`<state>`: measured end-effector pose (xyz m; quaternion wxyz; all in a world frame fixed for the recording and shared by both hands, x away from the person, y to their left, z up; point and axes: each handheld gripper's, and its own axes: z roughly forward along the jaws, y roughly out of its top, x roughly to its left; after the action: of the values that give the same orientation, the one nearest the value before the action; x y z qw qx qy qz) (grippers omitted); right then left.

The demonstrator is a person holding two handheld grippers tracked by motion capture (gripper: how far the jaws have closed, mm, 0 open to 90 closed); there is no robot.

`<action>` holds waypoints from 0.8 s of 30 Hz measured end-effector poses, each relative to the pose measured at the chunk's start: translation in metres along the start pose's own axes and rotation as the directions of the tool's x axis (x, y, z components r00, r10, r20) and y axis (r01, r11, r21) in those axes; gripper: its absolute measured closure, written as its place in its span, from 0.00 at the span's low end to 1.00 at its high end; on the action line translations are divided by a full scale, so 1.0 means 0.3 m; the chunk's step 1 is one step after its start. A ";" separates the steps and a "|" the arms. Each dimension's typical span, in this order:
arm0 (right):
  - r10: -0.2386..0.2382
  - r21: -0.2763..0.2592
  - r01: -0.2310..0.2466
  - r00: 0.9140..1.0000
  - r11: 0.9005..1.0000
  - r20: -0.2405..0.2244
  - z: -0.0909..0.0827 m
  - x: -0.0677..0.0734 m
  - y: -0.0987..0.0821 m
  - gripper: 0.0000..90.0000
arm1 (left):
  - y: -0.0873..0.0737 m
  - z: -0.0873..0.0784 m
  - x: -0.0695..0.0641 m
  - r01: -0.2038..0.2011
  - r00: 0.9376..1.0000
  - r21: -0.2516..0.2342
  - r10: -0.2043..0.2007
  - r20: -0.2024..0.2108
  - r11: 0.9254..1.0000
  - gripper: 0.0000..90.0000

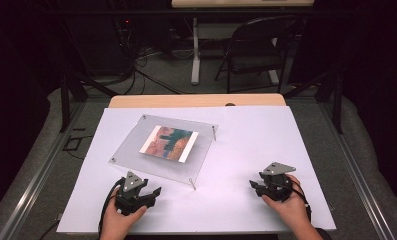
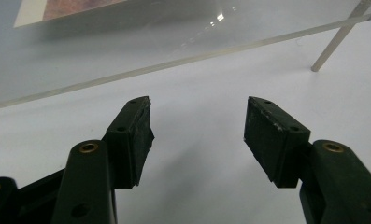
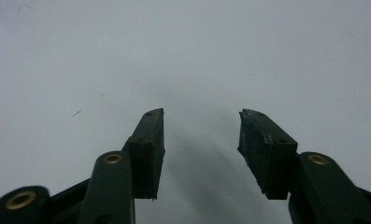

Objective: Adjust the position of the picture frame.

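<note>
I hold my left black two-jaw gripper (image 1: 147, 193) low over the white sheet-covered table (image 1: 246, 145), its jaws spread wide with nothing between them, pointing toward the near edge of the clear acrylic plate (image 1: 136, 142) that stands raised on 4 thin metal legs. A colourful rectangular picture (image 1: 169, 142) lies under that plate. My right black gripper (image 1: 256, 186) rests well apart to the right, jaws also wide and empty

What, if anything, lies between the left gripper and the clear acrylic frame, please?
Nothing: in the left gripper view, bare white table cover separates the open left gripper from the acrylic frame.
</note>
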<state>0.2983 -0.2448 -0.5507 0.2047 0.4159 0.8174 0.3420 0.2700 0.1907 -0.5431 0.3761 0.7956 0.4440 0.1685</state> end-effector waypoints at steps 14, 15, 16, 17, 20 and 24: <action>0.050 -0.020 -0.050 0.998 0.999 -0.038 0.004 0.004 0.005 0.57 | 0.026 0.038 -0.069 0.003 0.996 0.015 -0.004 0.084 1.000 0.53; 0.055 -0.027 -0.056 0.998 0.998 -0.040 0.005 0.005 0.005 0.57 | 0.030 0.044 -0.075 -0.004 0.996 0.022 0.002 0.094 1.000 0.54; 0.055 -0.027 -0.056 0.998 0.998 -0.040 0.005 0.005 0.005 0.57 | 0.030 0.044 -0.075 -0.004 0.996 0.022 0.002 0.094 1.000 0.55; 0.055 -0.026 -0.056 0.998 0.998 -0.044 0.004 0.005 0.006 0.59 | 0.036 0.055 -0.086 -0.002 0.993 0.022 0.000 0.122 1.000 0.56; 0.063 -0.032 -0.065 0.997 0.997 -0.054 0.000 0.004 0.007 0.63 | 0.046 0.074 -0.105 0.018 0.987 0.028 -0.022 0.160 0.999 0.58; 0.071 -0.033 -0.073 0.996 0.997 -0.060 -0.004 0.001 0.007 0.68 | 0.059 0.088 -0.131 0.005 0.985 0.025 -0.009 0.175 1.000 0.61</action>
<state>0.2985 -0.2441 -0.5483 0.1754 0.4311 0.8014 0.3756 0.2747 0.1403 -0.5447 0.4047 0.8102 0.4140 0.0913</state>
